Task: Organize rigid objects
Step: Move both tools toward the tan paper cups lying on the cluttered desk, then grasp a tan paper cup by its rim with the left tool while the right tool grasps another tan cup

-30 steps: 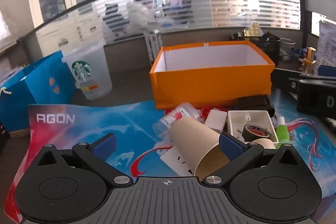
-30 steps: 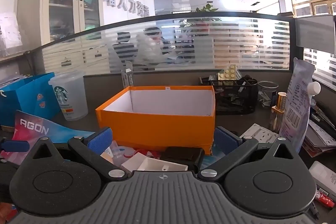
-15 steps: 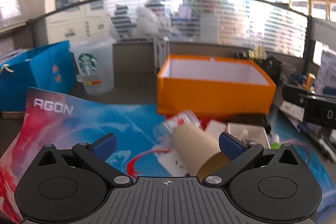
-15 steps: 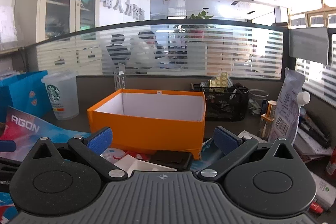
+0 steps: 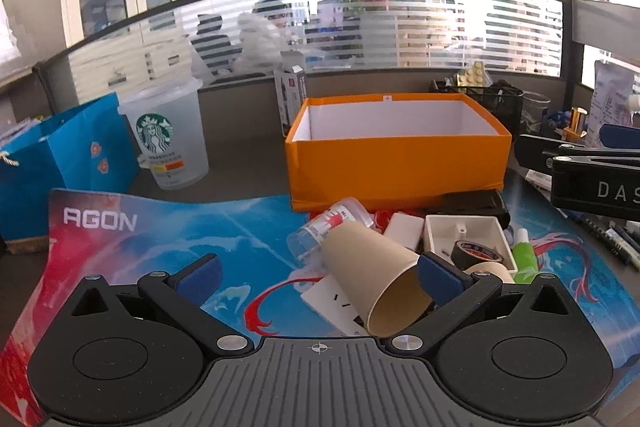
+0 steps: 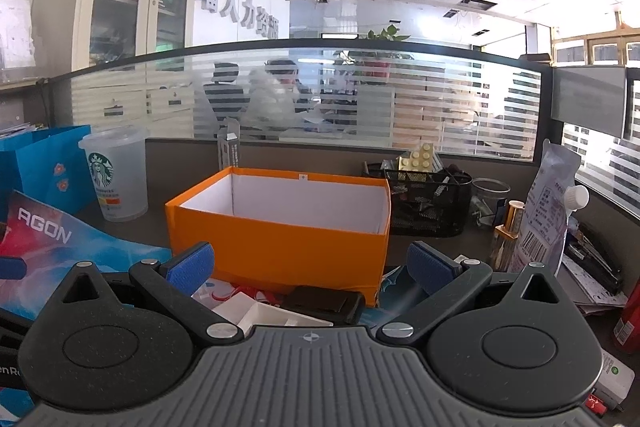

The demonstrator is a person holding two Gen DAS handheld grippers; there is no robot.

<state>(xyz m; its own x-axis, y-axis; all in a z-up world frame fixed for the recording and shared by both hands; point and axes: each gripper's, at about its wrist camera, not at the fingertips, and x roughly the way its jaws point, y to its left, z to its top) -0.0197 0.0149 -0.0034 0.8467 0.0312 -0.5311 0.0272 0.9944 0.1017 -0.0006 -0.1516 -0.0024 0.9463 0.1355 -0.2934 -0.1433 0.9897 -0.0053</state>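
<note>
An empty orange box [image 5: 400,163] stands at the back of the mat; it also shows in the right wrist view [image 6: 280,227]. In front of it lie a brown paper cup [image 5: 372,279] on its side, a clear tube [image 5: 324,231], a white socket plate [image 5: 336,303], a white block [image 5: 404,229], a white tray [image 5: 464,231] holding black tape [image 5: 478,253], and a green bottle [image 5: 524,257]. My left gripper [image 5: 318,273] is open, low over the mat, its right finger beside the cup. My right gripper [image 6: 310,265] is open and empty, raised before the box.
A Starbucks cup [image 5: 168,143] and a blue paper bag [image 5: 60,163] stand at the left. A black mesh organizer [image 6: 428,203], a pouch [image 6: 548,207] and pens crowd the right. The right gripper's body [image 5: 592,179] shows at the left wrist view's right edge. A black case [image 6: 324,301] lies before the box.
Both grippers have tilted upward and risen a little, so the box and clutter sit lower in the views. Jaws stayed open. Nothing on the mat moved.
</note>
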